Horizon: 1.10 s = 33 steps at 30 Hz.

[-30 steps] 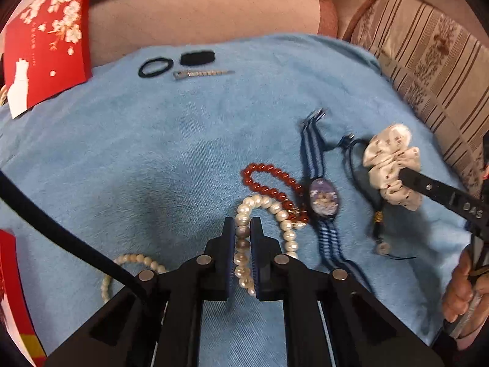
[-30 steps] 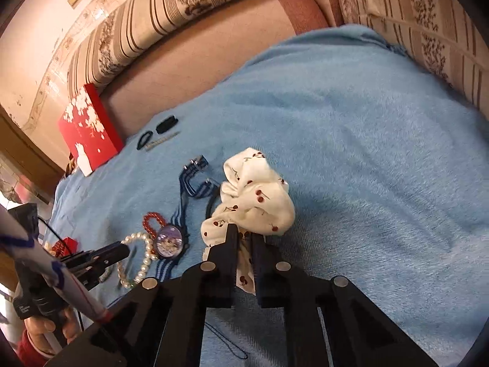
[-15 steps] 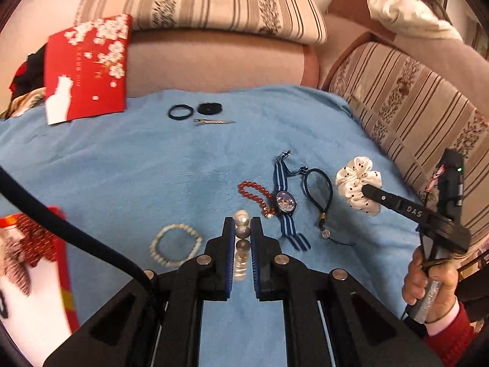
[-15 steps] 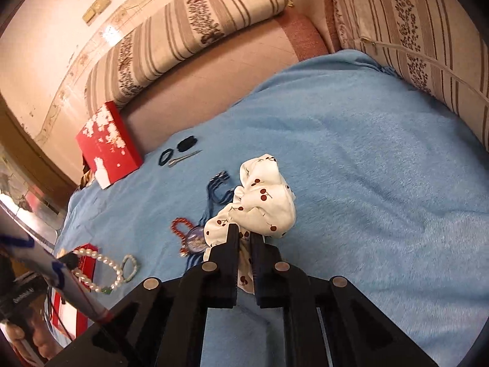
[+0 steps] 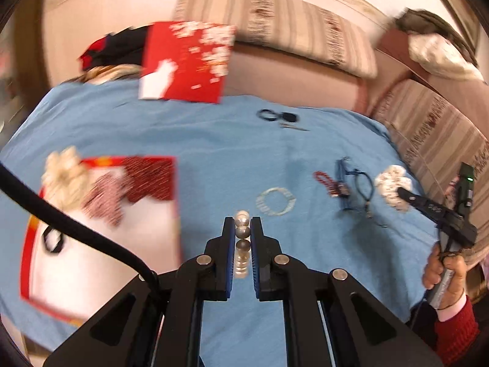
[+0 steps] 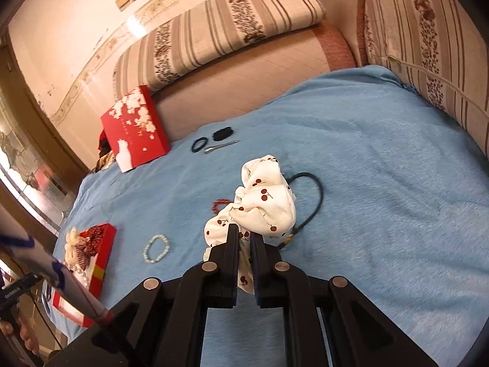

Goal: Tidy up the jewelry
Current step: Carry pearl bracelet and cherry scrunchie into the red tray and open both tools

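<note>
A blue blanket (image 6: 351,153) covers the sofa seat and carries everything I am sorting. At its left edge lies the open red box (image 5: 101,232), with a cream flower piece and dark red bits already inside; its lid (image 6: 134,128) leans against the sofa back farther off.

My right gripper (image 6: 243,238) is clenched on the cherry-print scrunchie (image 6: 262,202), which bunches up just past my fingertips and hangs clear of the blanket. Behind it lie the dark cord bracelet (image 6: 314,195) and, half hidden, the red bead bracelet (image 6: 220,205).

My left gripper (image 5: 243,229) is clamped on the pearl necklace (image 5: 242,235); the beads run in a single file between the jaws, the top pearl poking out above the tips. The box sits just to the left of these fingers. A pale bead bracelet (image 5: 276,200) lies on the blanket a little ahead and to the right.

Far back, near the sofa cushion, sit a black hair tie (image 6: 199,145), a black clip (image 6: 222,134) and a metal hairpin (image 6: 221,146), close together.

A second ago my left gripper was low over the blanket with the pearls draped beside the red beads and the striped pendant; now it is higher and has swung towards the box, the necklace lifted away. The scrunchie has also risen off the blanket, uncovering the cord bracelet beneath it.
</note>
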Available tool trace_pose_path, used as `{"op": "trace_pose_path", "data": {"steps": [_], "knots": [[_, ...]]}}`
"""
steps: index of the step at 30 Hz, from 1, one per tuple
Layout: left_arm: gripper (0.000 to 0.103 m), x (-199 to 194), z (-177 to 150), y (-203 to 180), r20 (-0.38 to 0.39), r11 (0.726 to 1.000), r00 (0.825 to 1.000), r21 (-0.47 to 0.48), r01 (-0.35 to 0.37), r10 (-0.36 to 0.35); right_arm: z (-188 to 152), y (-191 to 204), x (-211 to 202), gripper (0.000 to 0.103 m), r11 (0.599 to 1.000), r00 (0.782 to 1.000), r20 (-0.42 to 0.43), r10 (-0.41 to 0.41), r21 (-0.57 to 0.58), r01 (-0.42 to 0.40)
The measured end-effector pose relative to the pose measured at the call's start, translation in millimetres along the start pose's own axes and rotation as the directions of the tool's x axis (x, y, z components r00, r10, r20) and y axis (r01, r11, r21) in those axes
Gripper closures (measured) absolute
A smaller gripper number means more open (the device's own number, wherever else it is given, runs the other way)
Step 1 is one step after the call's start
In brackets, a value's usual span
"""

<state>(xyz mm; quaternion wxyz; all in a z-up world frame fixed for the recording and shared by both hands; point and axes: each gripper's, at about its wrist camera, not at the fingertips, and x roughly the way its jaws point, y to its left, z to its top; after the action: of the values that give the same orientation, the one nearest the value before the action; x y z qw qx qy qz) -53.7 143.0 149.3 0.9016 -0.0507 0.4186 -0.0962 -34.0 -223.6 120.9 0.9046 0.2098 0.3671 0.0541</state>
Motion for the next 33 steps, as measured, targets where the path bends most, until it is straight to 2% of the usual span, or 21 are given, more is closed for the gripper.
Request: {"op": "trace_pose_path", "data": {"steps": [7,13,19,21,23,27,33], "knots": [[0.094,-12.4,-26.7,84.0,-0.023,0.98,0.994,-0.162,-0.112,0.109,-13.2,67.2,-10.1,0.094,0.992,0.998,-0.006,0.069,-0.108,-0.069],[0.094,-13.7,-45.5,139.7,-0.053,0.943,0.985,-0.282,-0.175,0.167,-35.5,143.2,8.0,0.094,0.96,0.984,-0.095,0.148,-0.225,-0.166],[0.094,-7.0,-61.7,187.9,-0.084,0.883,0.969,-0.4,-0.246,0.232,-68.1,228.3,33.1,0.094,0.901,0.948,-0.223,0.225,-0.322,-0.29],[0.094,-4.6,-67.0,203.4,-0.095,0.855,0.964,-0.446,-0.263,0.247,-81.7,256.4,43.4,0.094,0.877,0.936,-0.264,0.234,-0.357,-0.321],[0.094,-6.0,-70.3,212.8,-0.099,0.839,0.96,-0.469,-0.278,0.263,-95.7,283.8,54.9,0.094,0.854,0.922,-0.304,0.239,-0.386,-0.349],[0.094,-10.2,-72.1,224.9,-0.103,0.821,0.944,-0.47,-0.324,0.314,-124.7,332.7,84.7,0.094,0.816,0.891,-0.388,0.235,-0.419,-0.398],[0.094,-13.4,-78.4,238.5,-0.112,0.799,0.934,-0.491,-0.348,0.338,-155.8,374.1,128.5,0.094,0.797,0.859,-0.473,0.196,-0.433,-0.421]]}}
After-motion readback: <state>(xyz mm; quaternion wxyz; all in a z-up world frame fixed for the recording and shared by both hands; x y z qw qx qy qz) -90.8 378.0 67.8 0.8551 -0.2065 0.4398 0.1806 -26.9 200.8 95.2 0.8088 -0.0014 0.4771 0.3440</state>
